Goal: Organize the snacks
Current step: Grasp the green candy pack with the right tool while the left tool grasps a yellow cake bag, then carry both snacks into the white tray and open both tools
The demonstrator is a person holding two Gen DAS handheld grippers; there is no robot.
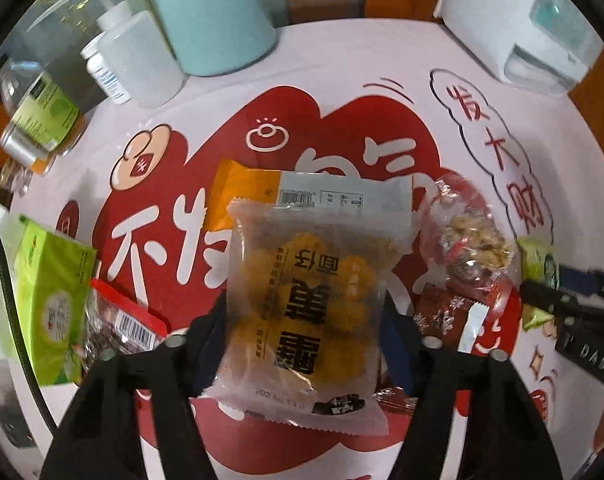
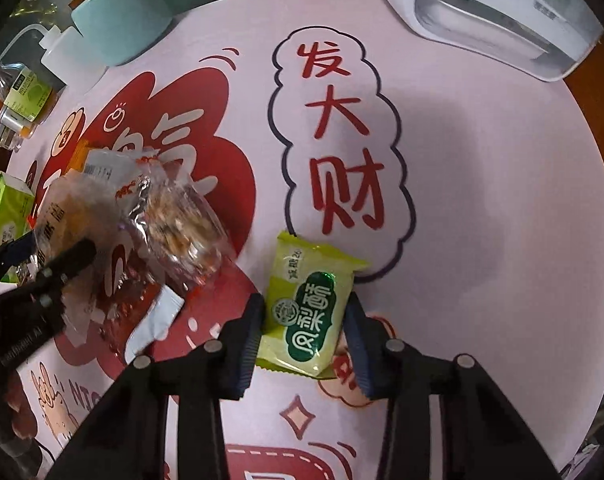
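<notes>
Snacks all over a round white and red mat. Left gripper has its jaws squeezed on a frosted bag of yellow pastries, sitting on top of the pile mid-mat. Right gripper is clamped on a small green snack pack lying flat, off by itself right of the pile

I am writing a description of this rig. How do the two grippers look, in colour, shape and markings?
Both the left gripper and the right gripper are matte black, with angular arms and round grey pins at the joints. The jaws carry dark blue ribbed pads. Seen from the left wrist, the right gripper's body bears pale lettering.
</notes>
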